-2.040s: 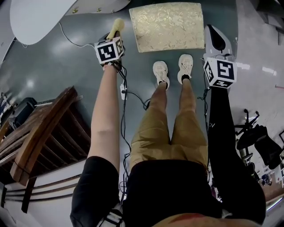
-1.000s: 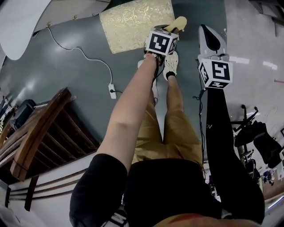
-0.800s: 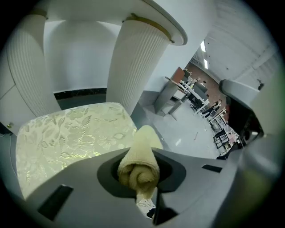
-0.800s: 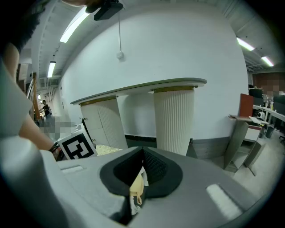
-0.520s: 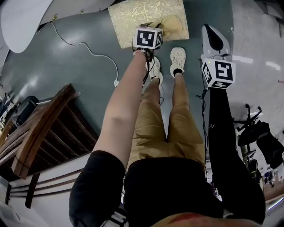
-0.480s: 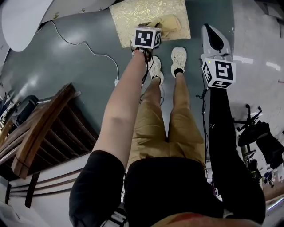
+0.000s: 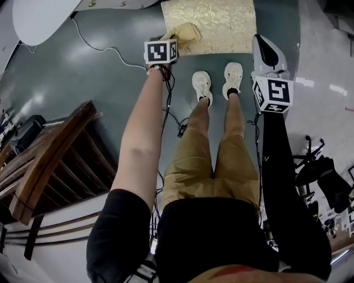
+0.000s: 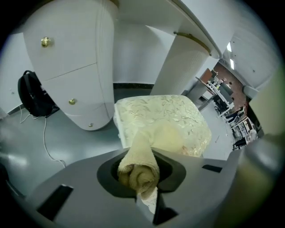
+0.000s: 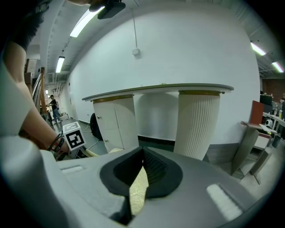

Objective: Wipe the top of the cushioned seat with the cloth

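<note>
The cushioned seat [image 7: 213, 25] is a gold-patterned pad on the floor in front of the person's feet. My left gripper [image 7: 176, 40] is shut on a rolled yellow cloth [image 7: 183, 34], whose free end lies on the seat's near left corner. In the left gripper view the cloth [image 8: 139, 169] sits bunched between the jaws and spreads onto the seat [image 8: 178, 111] ahead. My right gripper [image 7: 266, 48] hangs beside the seat's right edge, shut and holding nothing. Its own view shows only a thin slit between the jaws [image 9: 140, 178].
A white table top [image 7: 41, 16] with white pedestals [image 8: 71, 62] stands behind the seat. A dark wooden chair [image 7: 50, 160] is at the left. A white cable [image 7: 105, 50] crosses the grey floor. The person's shoes [image 7: 202, 88] stand just before the seat.
The left gripper has dragged the cloth leftward across the seat, from near the right side to the near left corner. The right gripper has stayed where it was.
</note>
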`<move>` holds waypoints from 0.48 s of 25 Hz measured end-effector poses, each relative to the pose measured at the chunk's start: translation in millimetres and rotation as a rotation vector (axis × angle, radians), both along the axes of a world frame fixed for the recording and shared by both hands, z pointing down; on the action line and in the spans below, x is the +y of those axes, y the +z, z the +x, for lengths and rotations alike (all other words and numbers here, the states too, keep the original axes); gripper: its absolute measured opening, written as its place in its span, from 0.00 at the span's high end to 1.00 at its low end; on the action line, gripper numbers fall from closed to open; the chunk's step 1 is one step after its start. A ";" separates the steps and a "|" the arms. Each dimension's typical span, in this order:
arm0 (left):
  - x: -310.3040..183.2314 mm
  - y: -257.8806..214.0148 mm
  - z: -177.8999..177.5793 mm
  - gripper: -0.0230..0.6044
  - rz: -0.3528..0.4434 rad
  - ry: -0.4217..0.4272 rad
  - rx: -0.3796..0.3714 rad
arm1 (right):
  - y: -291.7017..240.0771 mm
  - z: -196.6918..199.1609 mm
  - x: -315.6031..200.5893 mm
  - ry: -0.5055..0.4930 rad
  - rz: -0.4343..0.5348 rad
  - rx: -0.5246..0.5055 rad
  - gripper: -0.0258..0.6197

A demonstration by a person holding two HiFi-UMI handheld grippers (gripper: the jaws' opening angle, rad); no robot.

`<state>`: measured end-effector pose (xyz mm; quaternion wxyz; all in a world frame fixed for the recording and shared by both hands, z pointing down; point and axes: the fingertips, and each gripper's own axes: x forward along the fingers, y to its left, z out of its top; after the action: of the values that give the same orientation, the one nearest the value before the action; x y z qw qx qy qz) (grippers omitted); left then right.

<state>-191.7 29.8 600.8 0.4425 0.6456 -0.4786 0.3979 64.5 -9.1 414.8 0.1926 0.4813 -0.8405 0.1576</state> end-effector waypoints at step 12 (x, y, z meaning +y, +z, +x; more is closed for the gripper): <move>46.1 0.7 -112.4 0.87 -0.042 -0.121 -0.129 | -18.0 -11.7 14.2 0.017 0.017 0.045 0.96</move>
<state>-304.1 75.9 601.5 0.4475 0.5792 -0.5357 0.4211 52.8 5.1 396.9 0.2059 0.4936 -0.8331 0.1411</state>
